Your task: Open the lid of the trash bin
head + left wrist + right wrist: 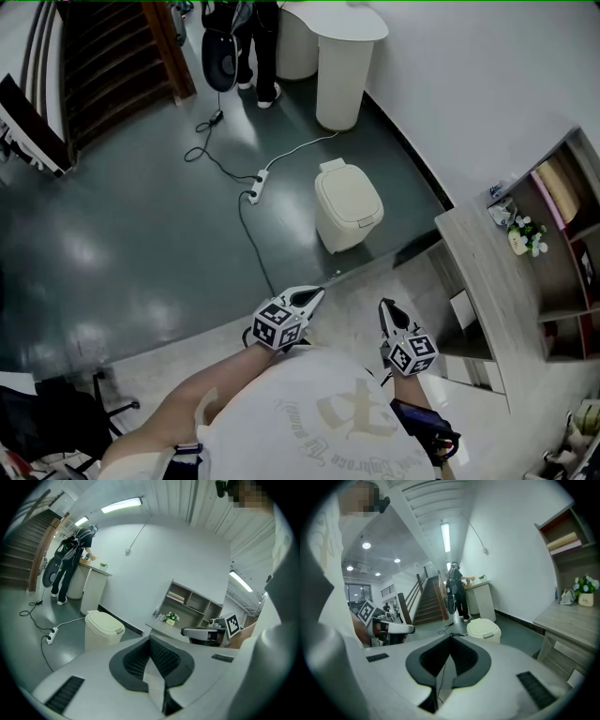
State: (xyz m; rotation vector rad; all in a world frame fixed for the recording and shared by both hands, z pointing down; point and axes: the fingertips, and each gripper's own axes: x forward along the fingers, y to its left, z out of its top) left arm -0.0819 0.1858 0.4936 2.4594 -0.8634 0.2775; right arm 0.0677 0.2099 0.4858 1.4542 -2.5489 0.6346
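Observation:
A small cream trash bin [347, 206] stands on the dark floor by the white wall, and its lid lies flat and closed. It also shows in the left gripper view as the bin [102, 629] and in the right gripper view as the bin [483, 630]. My left gripper [314, 296] and right gripper [385, 308] are held close to my body, well short of the bin, both pointing toward it. In their own views the left gripper [150, 639] and the right gripper [451, 637] have tips that meet, with nothing held between them.
A power strip [255, 187] with a trailing cable lies left of the bin. A tall white cabinet [349, 66] stands farther back, with a person [253, 37] beside it. A wooden desk [483, 272] with shelves is on the right, stairs [112, 66] at the far left.

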